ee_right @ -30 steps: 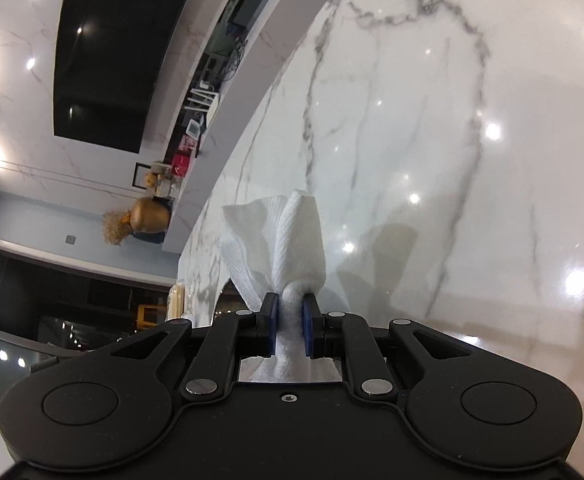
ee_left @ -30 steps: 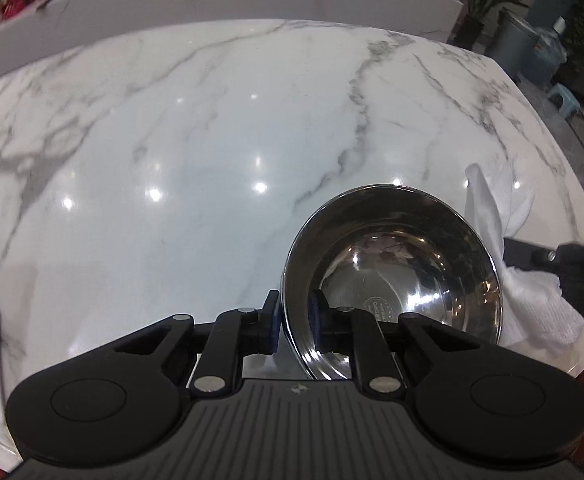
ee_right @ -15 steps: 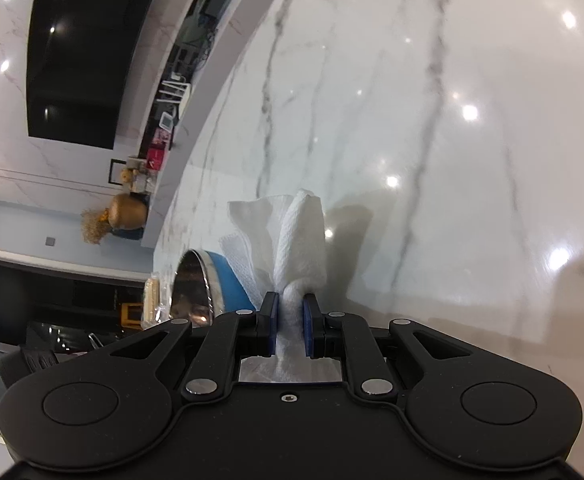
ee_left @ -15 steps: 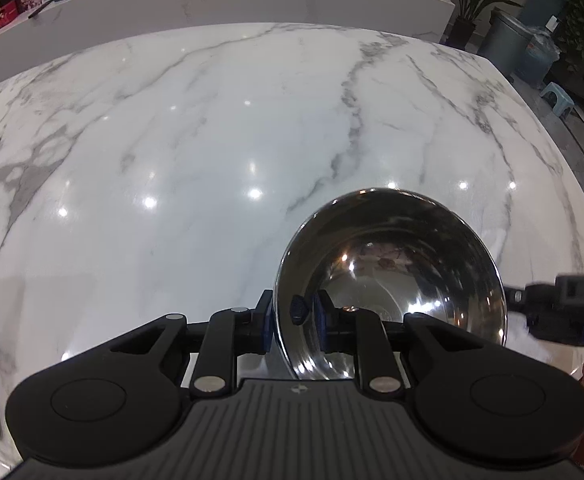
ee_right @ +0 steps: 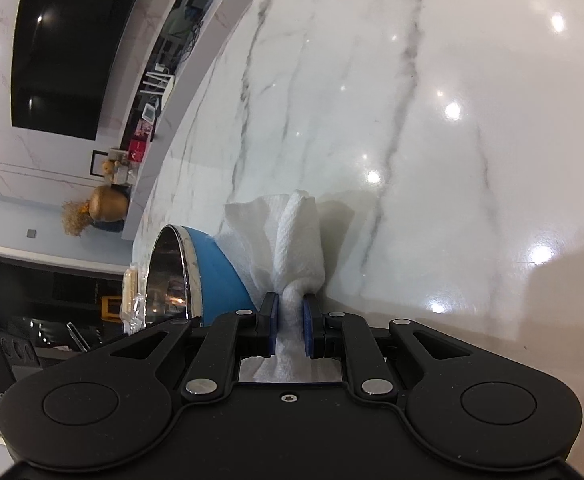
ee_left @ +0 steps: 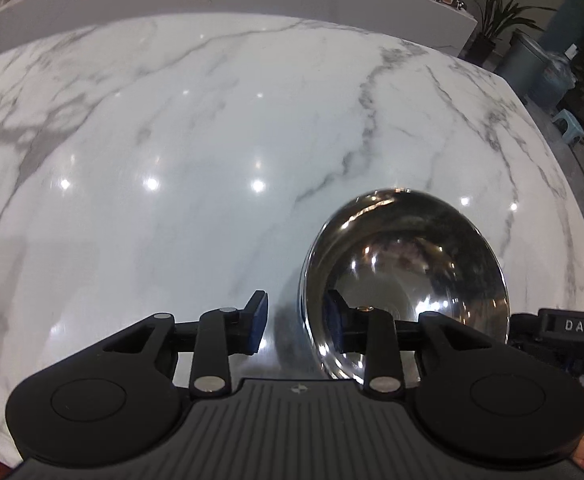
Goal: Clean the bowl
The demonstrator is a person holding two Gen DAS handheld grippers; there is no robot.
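The bowl (ee_left: 405,280), steel inside and blue outside, sits on the marble bench (ee_left: 212,140) at about four o'clock in the left wrist view. Its polished interior mirrors the room and shows no visible dirt, though the reflections make small marks hard to rule out. In the right wrist view the same bowl appears at about eight o'clock, seen edge-on with its blue shell towards the camera.

The left gripper (ee_left: 297,326) straddles the bowl's near rim: one pad stands outside the wall with a clear gap, the other is inside the bowl at the rim. Its fingers have just been opening, so the rim lies between them but is no longer pinched; whether the inner pad touches the steel cannot be told.

The right gripper (ee_right: 290,322) has its fingers clamped on a bunched white paper towel (ee_right: 292,240), which fans out ahead of the pads above the bench, just beside the bowl's blue outside and not inside it.

Judging from this, the wiping looks finished or nearly so: the bowl rests on the bench, the left grip is letting go, and the towel is clear of the interior. What seems left is withdrawing the left gripper and putting the towel down.

Beyond the bench, a potted plant (ee_left: 495,16) and a grey bin (ee_left: 531,64) stand at about one o'clock.
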